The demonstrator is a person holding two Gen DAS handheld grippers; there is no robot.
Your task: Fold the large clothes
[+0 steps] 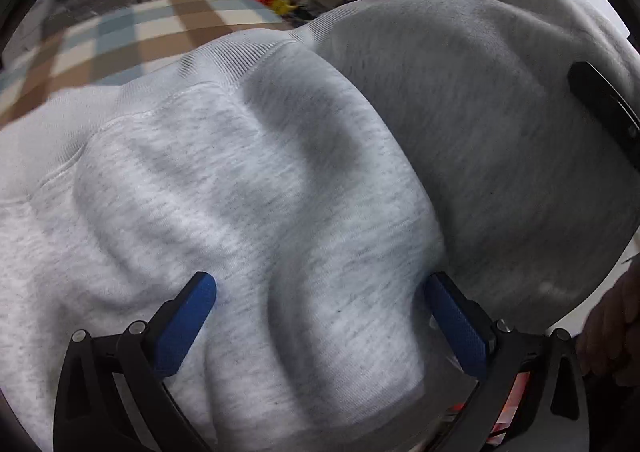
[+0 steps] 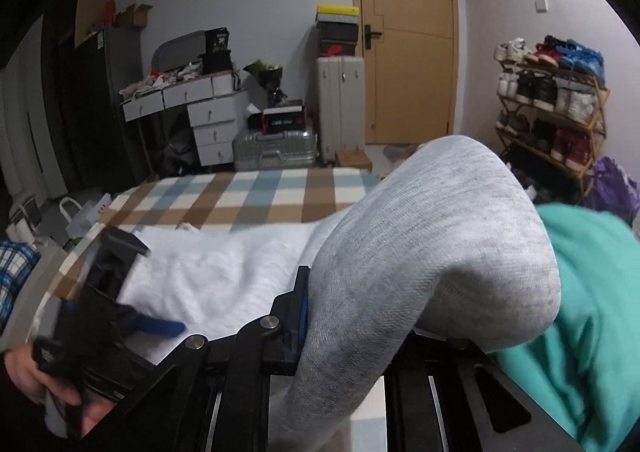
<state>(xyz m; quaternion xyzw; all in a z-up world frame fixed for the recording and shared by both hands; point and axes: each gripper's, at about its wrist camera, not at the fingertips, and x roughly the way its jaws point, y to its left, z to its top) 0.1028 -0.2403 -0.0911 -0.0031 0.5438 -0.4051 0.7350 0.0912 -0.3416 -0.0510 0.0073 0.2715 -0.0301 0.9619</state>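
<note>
A light grey sweatshirt (image 1: 248, 188) fills the left wrist view, rumpled, with its ribbed hem toward the checked bed. My left gripper (image 1: 320, 292) is open, its blue pads (image 1: 188, 324) spread wide over the fabric and holding nothing. In the right wrist view my right gripper (image 2: 360, 316) is shut on a thick fold of the grey sweatshirt (image 2: 432, 252), which bulges up over the jaws and hides the right finger. The rest of the sweatshirt (image 2: 208, 268) lies on the bed, with the left gripper (image 2: 120, 316) at its near left edge.
The bed has a brown, blue and white checked cover (image 2: 248, 196). A teal garment (image 2: 592, 312) lies at the right. Beyond the bed stand suitcases (image 2: 276, 148), a drawer unit (image 2: 208, 120), a door (image 2: 408, 44) and a shoe rack (image 2: 552, 104).
</note>
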